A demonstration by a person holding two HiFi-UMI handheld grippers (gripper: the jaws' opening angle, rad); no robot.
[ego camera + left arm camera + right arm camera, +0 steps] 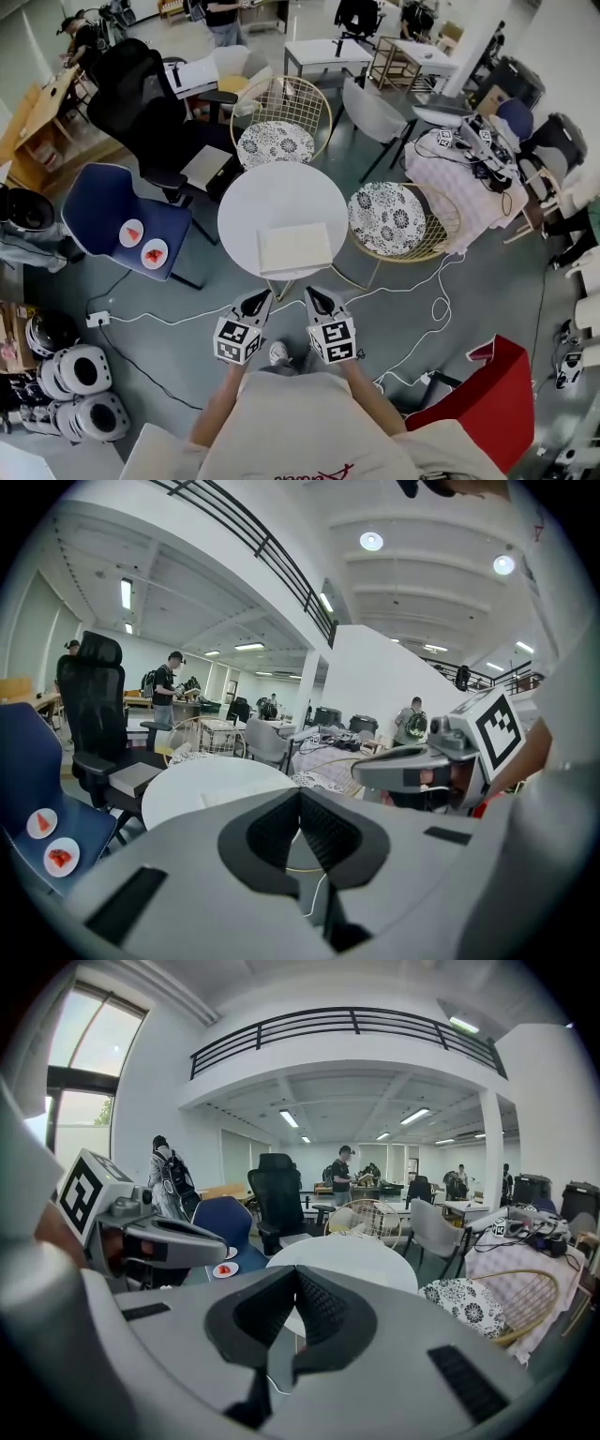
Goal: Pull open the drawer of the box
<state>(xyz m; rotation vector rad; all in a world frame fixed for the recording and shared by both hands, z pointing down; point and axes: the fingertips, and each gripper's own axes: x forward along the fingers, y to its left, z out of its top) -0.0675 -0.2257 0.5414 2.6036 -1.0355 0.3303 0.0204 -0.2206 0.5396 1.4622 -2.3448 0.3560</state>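
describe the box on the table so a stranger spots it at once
Find the round white table in the middle of the room. On its edge nearest the person lies a flat cream rectangular box. It is the only thing on the tabletop, plain beside the patterned cushions on the gold wire chairs.

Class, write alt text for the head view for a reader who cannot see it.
The left tool and right tool, both shut and empty, point at a round white table bearing a flat white box. Around the table stand chairs; cables cross the floor.
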